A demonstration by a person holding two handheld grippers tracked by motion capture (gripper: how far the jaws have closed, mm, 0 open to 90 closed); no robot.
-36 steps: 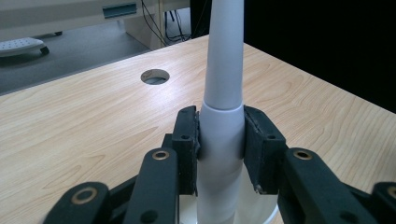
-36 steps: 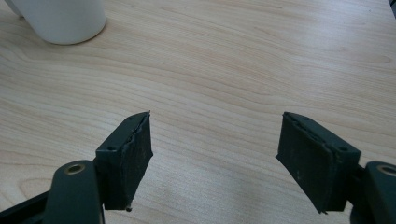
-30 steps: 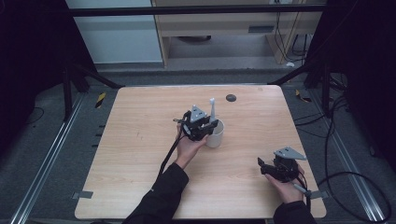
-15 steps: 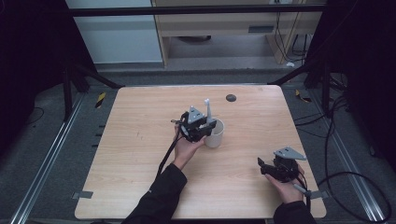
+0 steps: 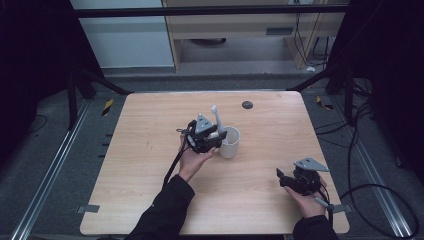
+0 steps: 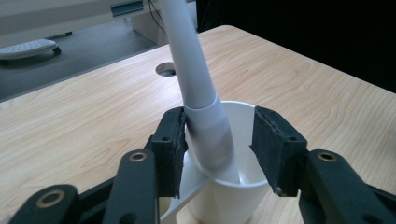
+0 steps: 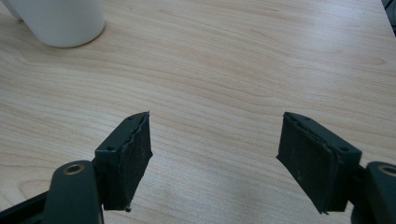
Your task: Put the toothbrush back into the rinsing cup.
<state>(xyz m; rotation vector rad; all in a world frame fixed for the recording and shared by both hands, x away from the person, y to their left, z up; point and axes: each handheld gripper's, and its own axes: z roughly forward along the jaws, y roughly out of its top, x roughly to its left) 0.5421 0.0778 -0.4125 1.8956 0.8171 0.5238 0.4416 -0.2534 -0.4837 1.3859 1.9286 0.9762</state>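
A white cup (image 5: 230,143) stands near the middle of the wooden table (image 5: 150,130). A white rod-shaped utensil (image 5: 216,118) stands in it, its top leaning left. My left gripper (image 5: 216,139) is at the cup's left side and is open. In the left gripper view the jaws straddle the utensil (image 6: 192,74) over the cup (image 6: 219,205). The left pad (image 6: 173,140) touches the utensil and the right pad stands clear of it. My right gripper (image 5: 281,178) rests low at the table's front right, open and with nothing between its jaws (image 7: 217,144). The cup (image 7: 60,21) lies far off at the upper left of its view.
A dark round hole (image 5: 247,104) is in the table behind the cup. Metal frame rails and cables run along the floor on both sides of the table. A cabinet stands beyond the far edge.
The utensil's top has tilted leftward over the last second, with the left gripper staying at the cup. The right gripper has not moved.
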